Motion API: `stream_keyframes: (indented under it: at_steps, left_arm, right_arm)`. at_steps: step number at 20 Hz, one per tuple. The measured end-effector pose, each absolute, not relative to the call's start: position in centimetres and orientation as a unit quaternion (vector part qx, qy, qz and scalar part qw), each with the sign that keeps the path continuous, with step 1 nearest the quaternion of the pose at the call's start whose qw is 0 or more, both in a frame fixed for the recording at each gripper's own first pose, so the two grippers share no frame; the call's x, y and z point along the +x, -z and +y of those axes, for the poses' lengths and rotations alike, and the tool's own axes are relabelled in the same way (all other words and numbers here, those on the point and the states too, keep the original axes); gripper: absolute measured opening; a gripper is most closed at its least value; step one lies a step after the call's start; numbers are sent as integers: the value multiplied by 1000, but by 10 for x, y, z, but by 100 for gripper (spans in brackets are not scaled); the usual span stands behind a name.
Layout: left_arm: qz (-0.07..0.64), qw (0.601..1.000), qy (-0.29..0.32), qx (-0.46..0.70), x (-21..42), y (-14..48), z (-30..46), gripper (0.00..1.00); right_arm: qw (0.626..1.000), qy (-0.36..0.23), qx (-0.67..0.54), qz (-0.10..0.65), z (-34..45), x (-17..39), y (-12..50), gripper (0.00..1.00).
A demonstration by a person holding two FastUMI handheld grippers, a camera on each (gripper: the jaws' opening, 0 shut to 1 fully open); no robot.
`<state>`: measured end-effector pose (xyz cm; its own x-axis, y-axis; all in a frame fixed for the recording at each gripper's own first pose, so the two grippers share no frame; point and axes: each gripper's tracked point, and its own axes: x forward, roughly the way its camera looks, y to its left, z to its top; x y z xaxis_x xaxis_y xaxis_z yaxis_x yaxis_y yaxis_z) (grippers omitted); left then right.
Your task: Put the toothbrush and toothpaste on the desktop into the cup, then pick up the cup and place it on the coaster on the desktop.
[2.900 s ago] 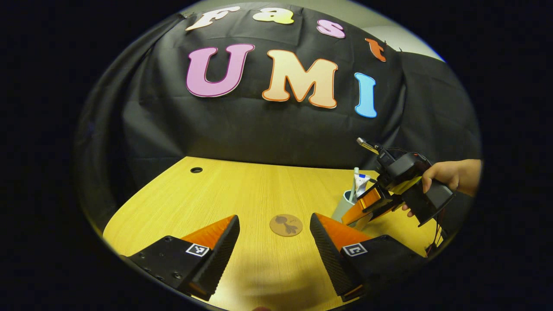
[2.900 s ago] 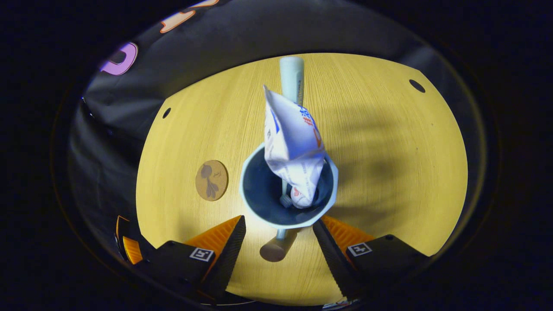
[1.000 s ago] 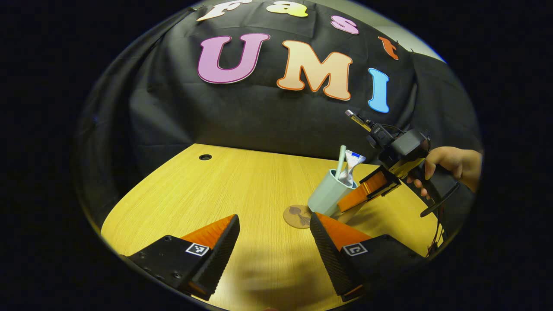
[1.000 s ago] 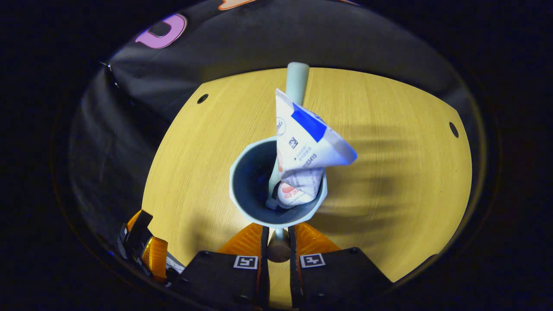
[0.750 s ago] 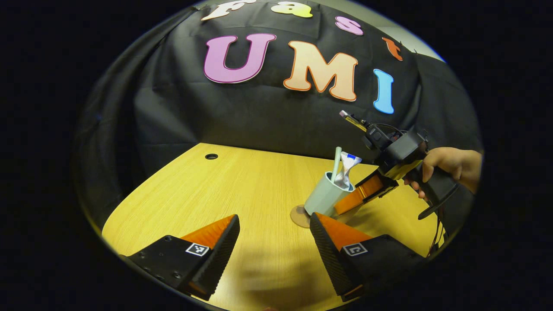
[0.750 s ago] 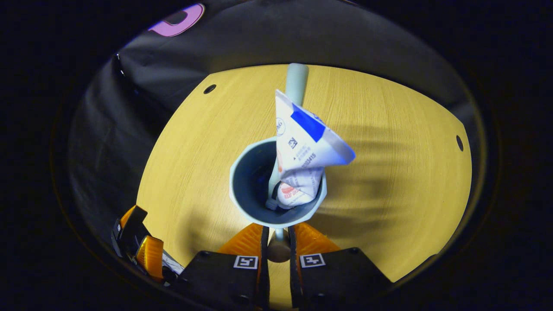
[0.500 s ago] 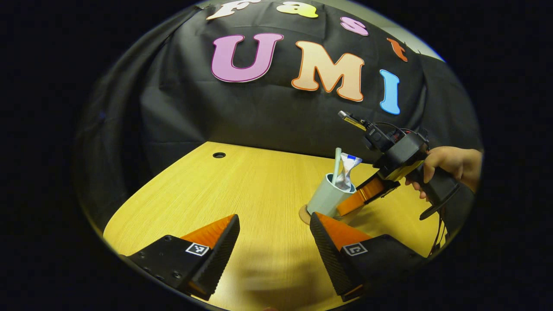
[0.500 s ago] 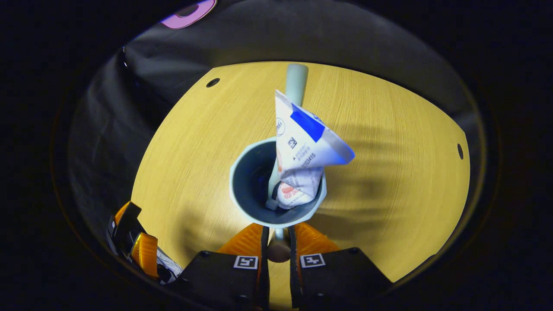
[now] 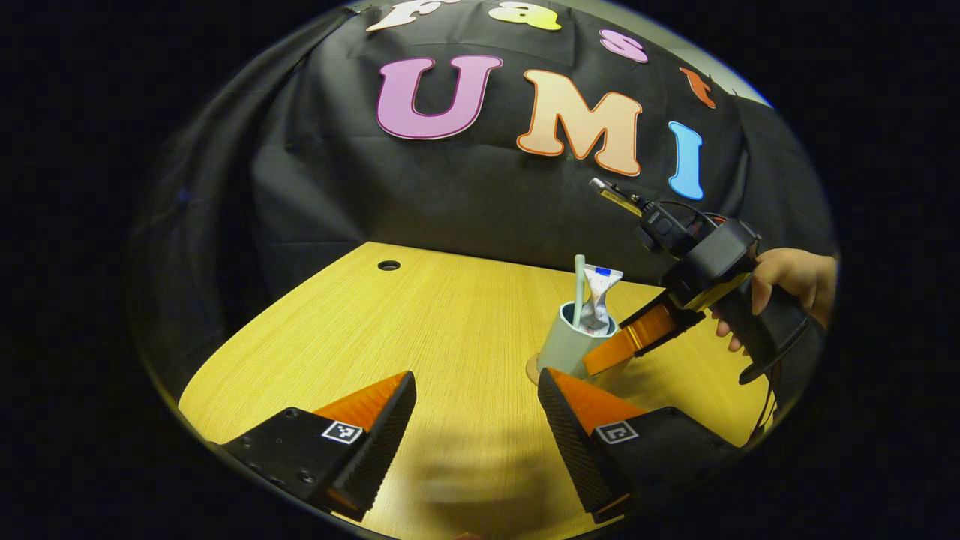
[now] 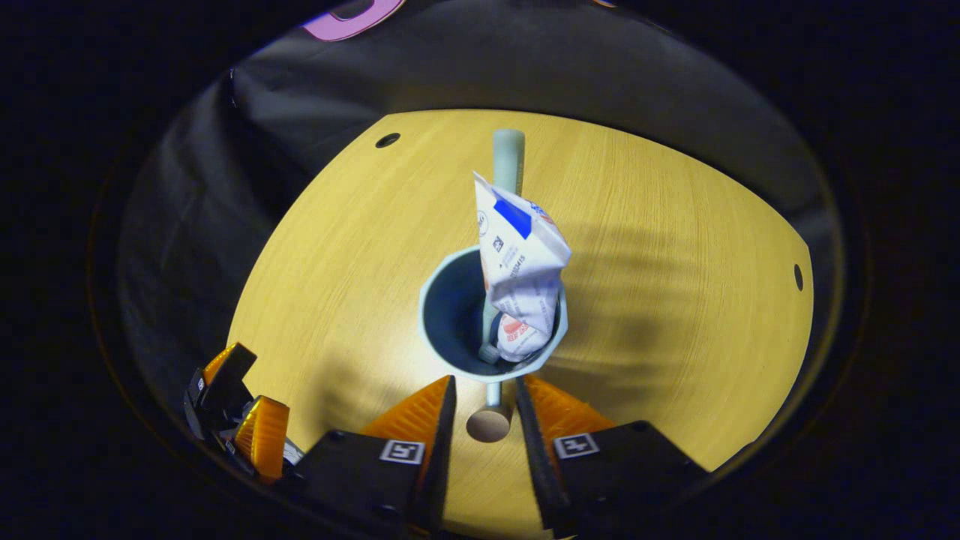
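- Pale grey-blue faceted cup [image 9: 568,346] stands on round brown coaster [image 9: 532,368], near the yellow wooden table's [image 9: 420,337] right edge.
- Right gripper [image 10: 484,397] parted around the handle.
- Left gripper [image 9: 476,405] spread, empty.

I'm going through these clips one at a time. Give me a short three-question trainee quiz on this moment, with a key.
1. True or false: the toothbrush and the toothpaste tube both stand in the cup.
2. In the left gripper view, what does the cup rest on? A) the coaster B) a plate C) a folded towel
3. Fill in: the left gripper hangs over the wooden table with its fingers ___ and nothing between them.

Key: 1 true; 2 A; 3 open.
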<state>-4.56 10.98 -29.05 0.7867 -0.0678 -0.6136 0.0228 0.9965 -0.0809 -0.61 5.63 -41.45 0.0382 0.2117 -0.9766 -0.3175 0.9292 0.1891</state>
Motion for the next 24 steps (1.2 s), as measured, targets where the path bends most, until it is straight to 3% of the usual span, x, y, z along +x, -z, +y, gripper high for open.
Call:
stream_keyframes:
  at_steps: [1, 2, 3, 4, 10, 12, 15, 20, 24]
  left_arm:
    - [327, 944, 25, -29, -45, 290, 108, 96]
    - [325, 945, 26, -24, -44, 288, 106, 96]
    - [322, 946, 29, -19, -42, 284, 103, 95]
    - [317, 948, 33, -14, -40, 280, 98, 95]
    - [287, 956, 56, 15, -25, 254, 53, 95]
    - [277, 959, 55, 11, -21, 243, 36, 95]
    - [250, 967, 47, 4, -19, 217, 7, 95]
    - [164, 985, 30, 36, -22, 159, -32, 95]
    - [124, 990, 55, 31, -27, 130, -55, 95]
  right_arm:
    - [723, -189, -43, 663, 57, -8, 409, 68]
    - [731, -191, -48, 653, 58, -6, 405, 78]
    - [740, -197, -49, 642, 57, -5, 397, 95]
    - [752, -202, -51, 625, 54, -1, 387, 99]
    - [855, -215, -51, 470, 16, 18, 316, 96]
    - [882, -209, -49, 419, -8, 15, 288, 99]
    - [915, -183, -43, 356, -49, 4, 259, 96]
    - [955, -133, -24, 263, -113, -11, 210, 99]
    - [971, -100, -25, 217, -136, -8, 172, 99]
